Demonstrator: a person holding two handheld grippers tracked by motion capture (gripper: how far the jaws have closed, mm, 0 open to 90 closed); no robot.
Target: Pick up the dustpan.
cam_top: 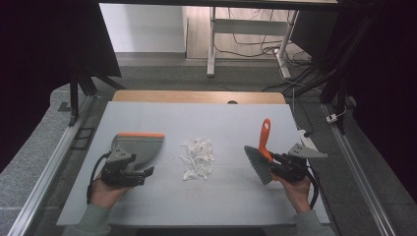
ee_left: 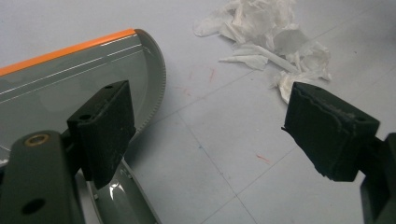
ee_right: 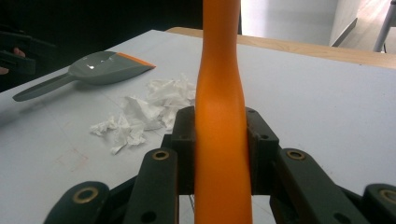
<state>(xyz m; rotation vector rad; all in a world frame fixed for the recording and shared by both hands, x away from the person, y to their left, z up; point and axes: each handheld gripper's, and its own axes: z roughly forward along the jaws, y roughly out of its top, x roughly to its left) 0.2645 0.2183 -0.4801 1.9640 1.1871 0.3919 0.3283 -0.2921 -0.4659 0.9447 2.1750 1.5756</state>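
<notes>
Nearest the person, the right gripper (ee_right: 219, 154) is clamped on the orange handle of the brush (cam_top: 262, 157), whose grey bristles rest tilted on the table (cam_top: 147, 196) to the right of the scraps. The left gripper (ee_left: 224, 135) hovers with jaws apart and nothing between them, just beside the dustpan handle (ee_left: 123, 200), so the step in hand looks like picking up the dustpan (cam_top: 140, 146). Next it likely needs to close on that handle, then bring the orange lip toward the paper scraps (cam_top: 198, 158) lying mid-table between pan and brush
</notes>
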